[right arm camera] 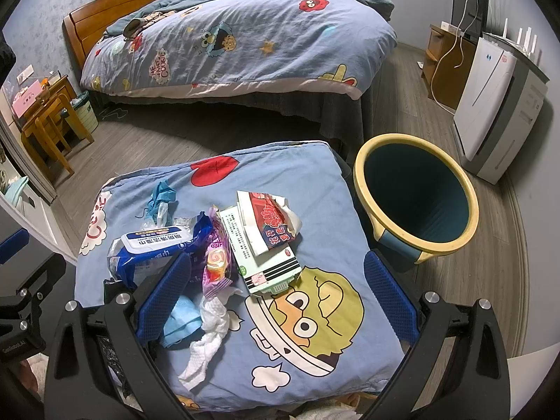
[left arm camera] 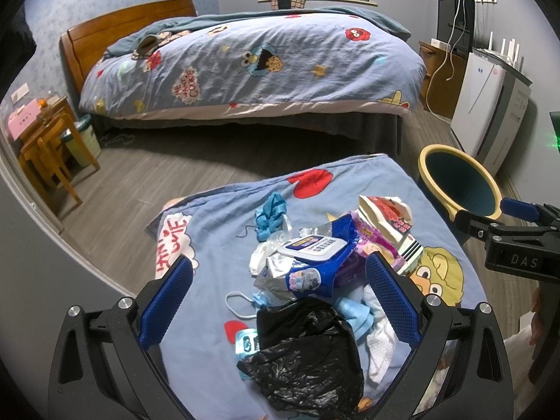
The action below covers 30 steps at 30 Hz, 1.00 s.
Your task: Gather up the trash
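A heap of trash lies on a blue cartoon-print cover. It holds a blue wet-wipes pack, a pink candy wrapper, a green-and-white box, a torn red wrapper, a blue mask, white tissue and a teal rag. In the left wrist view a black plastic bag lies nearest, in front of the wipes pack. My left gripper hovers open above the bag. My right gripper is open over the tissue and the box, holding nothing.
A yellow-rimmed bin with a dark teal inside stands on the wood floor right of the cover, also the bin. Behind are a bed, a white appliance at right, and wooden stools at left.
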Available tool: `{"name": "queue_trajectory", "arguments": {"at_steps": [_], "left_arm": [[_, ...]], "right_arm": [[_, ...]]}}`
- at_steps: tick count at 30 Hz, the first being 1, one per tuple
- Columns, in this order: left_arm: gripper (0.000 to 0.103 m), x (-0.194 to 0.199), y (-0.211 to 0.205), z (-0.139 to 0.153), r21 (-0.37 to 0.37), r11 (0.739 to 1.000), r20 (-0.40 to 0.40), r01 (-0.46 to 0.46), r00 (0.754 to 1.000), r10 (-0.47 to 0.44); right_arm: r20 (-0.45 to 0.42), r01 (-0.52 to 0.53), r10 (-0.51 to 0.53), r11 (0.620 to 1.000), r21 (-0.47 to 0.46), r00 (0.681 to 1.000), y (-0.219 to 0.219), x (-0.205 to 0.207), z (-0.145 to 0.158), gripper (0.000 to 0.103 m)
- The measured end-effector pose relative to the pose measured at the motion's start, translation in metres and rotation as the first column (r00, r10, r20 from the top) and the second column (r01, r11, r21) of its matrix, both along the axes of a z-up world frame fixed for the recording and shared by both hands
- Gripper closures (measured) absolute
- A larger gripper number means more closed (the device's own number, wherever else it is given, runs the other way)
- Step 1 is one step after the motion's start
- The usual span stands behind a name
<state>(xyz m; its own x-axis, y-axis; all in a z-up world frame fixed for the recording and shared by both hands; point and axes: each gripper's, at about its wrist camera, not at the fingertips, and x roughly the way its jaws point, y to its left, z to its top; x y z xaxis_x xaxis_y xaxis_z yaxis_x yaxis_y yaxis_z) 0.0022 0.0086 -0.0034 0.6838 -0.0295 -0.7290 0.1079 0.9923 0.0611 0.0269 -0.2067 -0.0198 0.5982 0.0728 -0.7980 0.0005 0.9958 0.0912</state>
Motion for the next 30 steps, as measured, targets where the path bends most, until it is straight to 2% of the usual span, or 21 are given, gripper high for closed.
{"name": "queue_trajectory", "arguments": {"at_steps": [14,19,26,30], "left_arm": [[0.005,0.000,0.001,0.000,-0.003,1.000,-0.001,0.001,1.000,-0.001],[0.005,0.000,-0.004,-0.006,-0.024,1.000,-0.001,0.020,1.000,-0.020],[0.005,0.019,-0.016,-0.034,0.075,0.996,-0.080,0.051,0.996,-0.045],[0.005,0.035,-0.016,-0.052,0.096,0.993,-0.127,0.067,0.990,-0.054]], "right_arm": [[-0.003,0.001,-0.001,1.000,0.001,1.000,0.000,0.001,0.000,0.006],[-0.004,0.010,-0.010,1.000,-0.008,1.000,-0.002,0.004,-0.001,0.006],[-0.021,0.019,-0.019,1.000,-0.022,1.000,-0.025,0.046,-0.001,0.006],[-0.059,0.024,-0.020,0.997,0.075,0.998,-0.033,0.069,-0.011,0.006]]}}
